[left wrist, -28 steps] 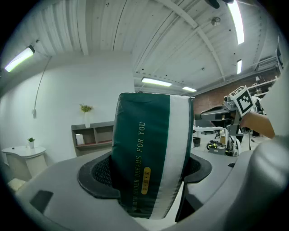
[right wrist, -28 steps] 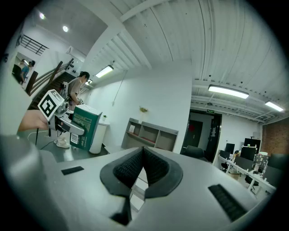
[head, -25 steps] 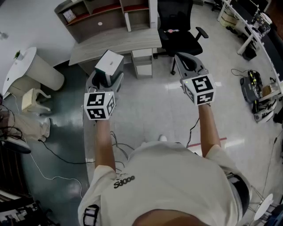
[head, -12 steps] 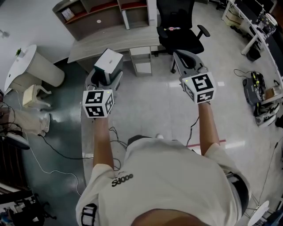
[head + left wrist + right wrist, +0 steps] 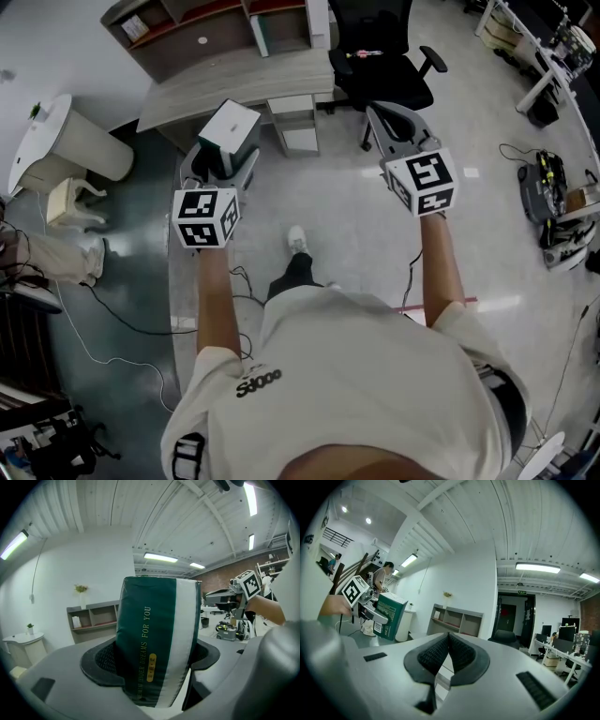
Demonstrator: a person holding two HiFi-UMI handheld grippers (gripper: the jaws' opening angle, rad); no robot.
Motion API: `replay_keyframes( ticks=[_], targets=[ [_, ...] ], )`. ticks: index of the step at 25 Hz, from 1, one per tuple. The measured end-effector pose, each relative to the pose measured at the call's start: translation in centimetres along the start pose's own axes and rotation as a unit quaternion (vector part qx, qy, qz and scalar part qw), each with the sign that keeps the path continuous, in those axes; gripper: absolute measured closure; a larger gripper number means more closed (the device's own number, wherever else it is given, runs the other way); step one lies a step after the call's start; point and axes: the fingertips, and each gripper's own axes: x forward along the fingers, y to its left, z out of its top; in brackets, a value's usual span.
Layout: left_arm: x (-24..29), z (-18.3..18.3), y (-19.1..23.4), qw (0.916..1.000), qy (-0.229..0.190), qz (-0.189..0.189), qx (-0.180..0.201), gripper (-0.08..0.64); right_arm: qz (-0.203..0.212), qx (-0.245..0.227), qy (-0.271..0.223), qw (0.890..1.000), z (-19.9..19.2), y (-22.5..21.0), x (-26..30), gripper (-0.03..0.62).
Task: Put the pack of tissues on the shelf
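"Since the left gripper view looks straight at it, what does the pack of tissues [image 5: 152, 634] look like?"

"It's a soft plastic wrap in dark green, with a broad white band down one side. Gold lettering runs lengthwise and ends in 'DREAMS FOR YOU', with a small gold label below it. It stands upright and bulges a little at the sides."

"Where is it?"

"It's between the jaws of the left gripper [image 5: 223, 164], which clamp its lower half from both sides. The head view shows it up in the air, just short of the desk [image 5: 244, 80]. The shelf [image 5: 202, 28] lies beyond that, against the wall."

"And the right gripper [image 5: 448, 652]?"

"Its jaws are pinched together on nothing, well off to the pack's right."
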Motion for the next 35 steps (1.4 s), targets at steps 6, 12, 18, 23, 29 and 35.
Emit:
replay_keyframes(
  ticks=[6, 12, 18, 23, 29, 35],
  targets=[
    [4.0, 0.0, 1.3, 0.9999, -0.004, -0.010, -0.001, 0.170, -0.008, 0.003, 0.003, 1.000, -1.1, -2.2, 3.0, 0.586],
    [10.6, 0.4, 4.6, 0.9996, -0.014, -0.023, -0.007, 0.170, -0.021, 0.003, 0.016, 1.000, -2.2, -5.6, 8.4, 0.586],
    [18.6, 1.5, 9.5, 0.9991, -0.019, -0.035, -0.016, 0.170, -0.030, -0.003, 0.031, 0.999, -2.8, -9.4, 15.8, 0.586],
    [24.9, 2.6, 13.4, 0.9984, -0.022, -0.049, -0.016, 0.170, -0.039, -0.003, 0.040, 0.998, -2.8, -12.5, 22.0, 0.586],
    [31.5, 3.3, 17.7, 0.9979, -0.020, -0.059, -0.019, 0.170, -0.046, -0.002, 0.045, 0.998, -3.0, -15.5, 28.7, 0.586],
    [37.1, 3.9, 21.2, 0.9973, -0.022, -0.068, -0.014, 0.170, -0.053, 0.003, 0.047, 0.997, -3.7, -17.5, 34.2, 0.586]
  ],
)
